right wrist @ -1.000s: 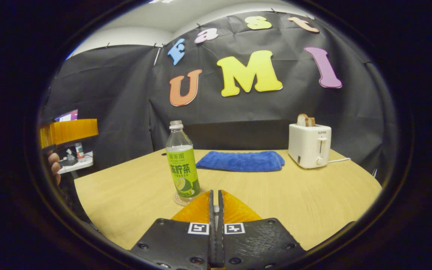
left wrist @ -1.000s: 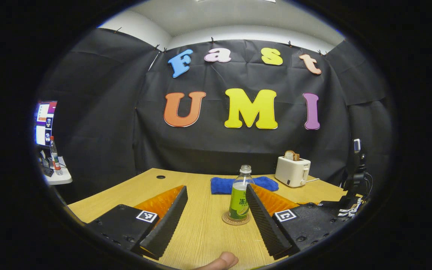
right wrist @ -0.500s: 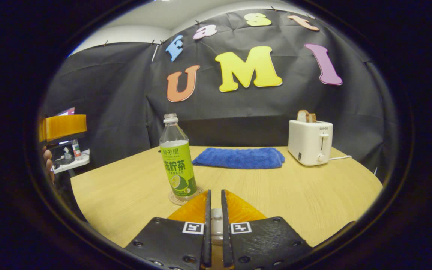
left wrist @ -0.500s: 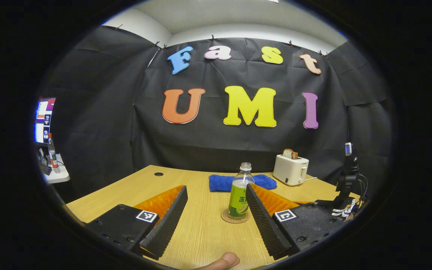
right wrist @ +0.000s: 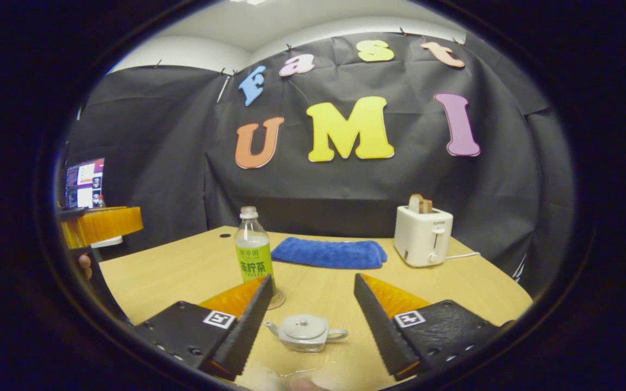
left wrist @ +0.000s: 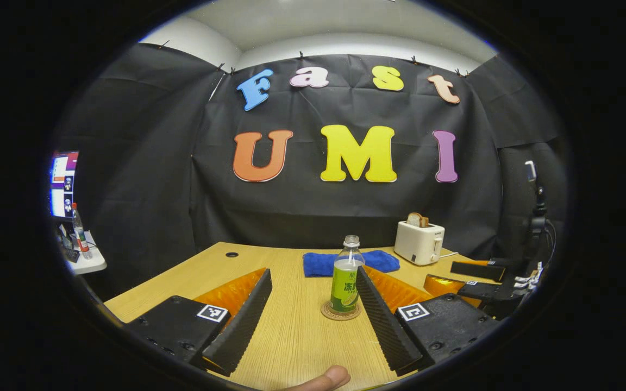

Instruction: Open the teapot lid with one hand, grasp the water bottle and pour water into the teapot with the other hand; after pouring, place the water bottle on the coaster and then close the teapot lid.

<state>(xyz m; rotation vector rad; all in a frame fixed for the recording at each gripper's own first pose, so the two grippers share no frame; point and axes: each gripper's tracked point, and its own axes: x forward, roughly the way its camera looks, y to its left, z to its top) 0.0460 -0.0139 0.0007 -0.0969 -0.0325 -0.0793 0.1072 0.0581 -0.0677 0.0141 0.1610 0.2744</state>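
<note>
**Both grippers released, bottle on coaster, lid on teapot**

Left gripper [left wrist: 313,312] is sitting low over the table [left wrist: 296,347], level, pointing toward the back wall, fingers spread wide and gripping nothing. A fingertip [left wrist: 326,377] of the holding hand is poking in at 6 o'clock of the left gripper view. The water bottle [left wrist: 345,279] is standing upright on the coaster [left wrist: 340,314] ahead, uncapped, its base peeking out just beside the right-hand finger at about 1 o'clock from the gap.

Right gripper [right wrist: 313,315] is also hovering low and level, fingers wide apart, holding nothing. The teapot [right wrist: 305,331] is sitting on the table between the fingers, touching neither, lid [right wrist: 305,326] on, spout at 9 o'clock, handle at 3 o'clock. The bottle is standing at 11 o'clock behind the left-hand finger.

In the left gripper view the right gripper is showing at 3 o'clock, near the table edge. In the right gripper view the left gripper's finger [right wrist: 101,225] is showing at 9 o'clock, with part of a hand [right wrist: 85,266] under it.

Blue towel [right wrist: 326,253] and toaster [right wrist: 423,235] with bread are sitting at 12 to 1 o'clock, well behind.
</note>
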